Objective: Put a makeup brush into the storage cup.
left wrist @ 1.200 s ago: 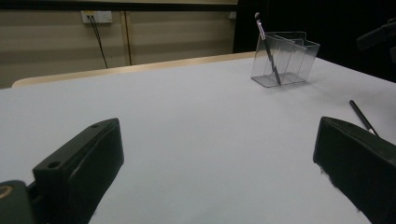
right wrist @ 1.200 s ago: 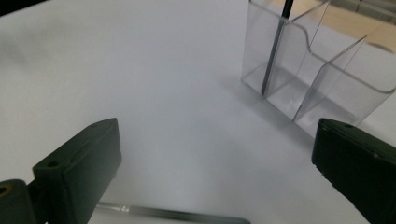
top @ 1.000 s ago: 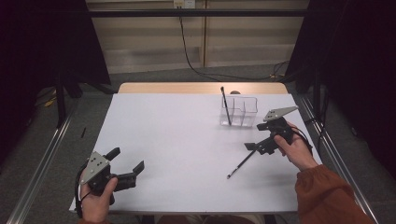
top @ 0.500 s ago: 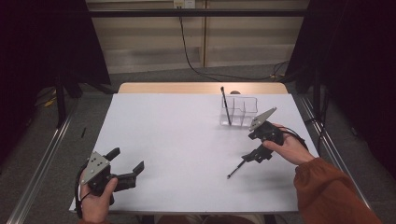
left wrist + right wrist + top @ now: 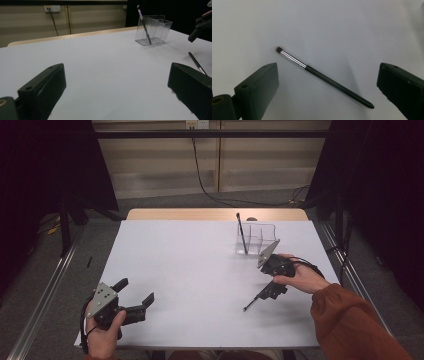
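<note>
White paper covers the tabletop (image 5: 200, 270), with a pale wall and a dangling cable beyond its far edge. At right, the right claw (image 5: 270, 291) points down above a black makeup brush (image 5: 322, 76) lying flat on the sheet, its jaws spread wide to either side of the handle and gripping nothing; the brush's silver ferrule and dark tip angle toward the near left in the high view. Just beyond the hand, a clear plastic organizer (image 5: 262, 236) holds a second brush (image 5: 242, 234) leaning upright. Near the front left corner, the left claw (image 5: 135, 300) rests low over the bare sheet, wide open and empty.
</note>
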Motion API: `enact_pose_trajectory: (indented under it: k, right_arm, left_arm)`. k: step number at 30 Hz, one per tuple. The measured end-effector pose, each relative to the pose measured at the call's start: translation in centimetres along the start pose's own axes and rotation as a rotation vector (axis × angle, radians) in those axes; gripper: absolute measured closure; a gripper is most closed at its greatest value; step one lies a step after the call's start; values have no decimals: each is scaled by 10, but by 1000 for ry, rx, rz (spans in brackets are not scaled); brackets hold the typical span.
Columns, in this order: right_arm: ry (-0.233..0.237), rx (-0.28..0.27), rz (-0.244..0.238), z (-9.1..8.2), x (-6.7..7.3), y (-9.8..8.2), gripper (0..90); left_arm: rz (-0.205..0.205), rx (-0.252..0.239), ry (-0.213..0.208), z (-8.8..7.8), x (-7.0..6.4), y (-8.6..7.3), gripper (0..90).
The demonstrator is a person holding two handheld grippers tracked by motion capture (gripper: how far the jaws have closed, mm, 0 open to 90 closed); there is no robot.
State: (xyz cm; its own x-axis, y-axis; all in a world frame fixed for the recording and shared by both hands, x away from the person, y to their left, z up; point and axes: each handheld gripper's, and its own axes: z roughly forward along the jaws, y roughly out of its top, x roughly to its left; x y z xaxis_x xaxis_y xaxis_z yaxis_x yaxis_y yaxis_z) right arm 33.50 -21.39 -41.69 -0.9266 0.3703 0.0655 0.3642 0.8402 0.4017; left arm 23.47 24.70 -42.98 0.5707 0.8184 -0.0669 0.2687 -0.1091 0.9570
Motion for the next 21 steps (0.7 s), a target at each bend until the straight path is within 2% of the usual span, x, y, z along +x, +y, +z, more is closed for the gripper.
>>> enact_pose_trajectory:
  k: [8,13,16,18,21]
  right_arm:
    - [22,73,-30,6,-1,6,51]
    - [40,82,-57,7,1,9,51]
    - [46,92,-67,11,4,12,53]
    - [55,106,-98,18,6,13,57]
    - [69,138,-111,24,8,15,90]
  left_arm:
    - [7,8,3,0,0,0,18]
    - [5,8,3,0,0,0,18]
    - [5,8,3,0,0,0,18]
    - [8,8,4,1,0,0,18]
    - [9,10,5,1,0,0,18]
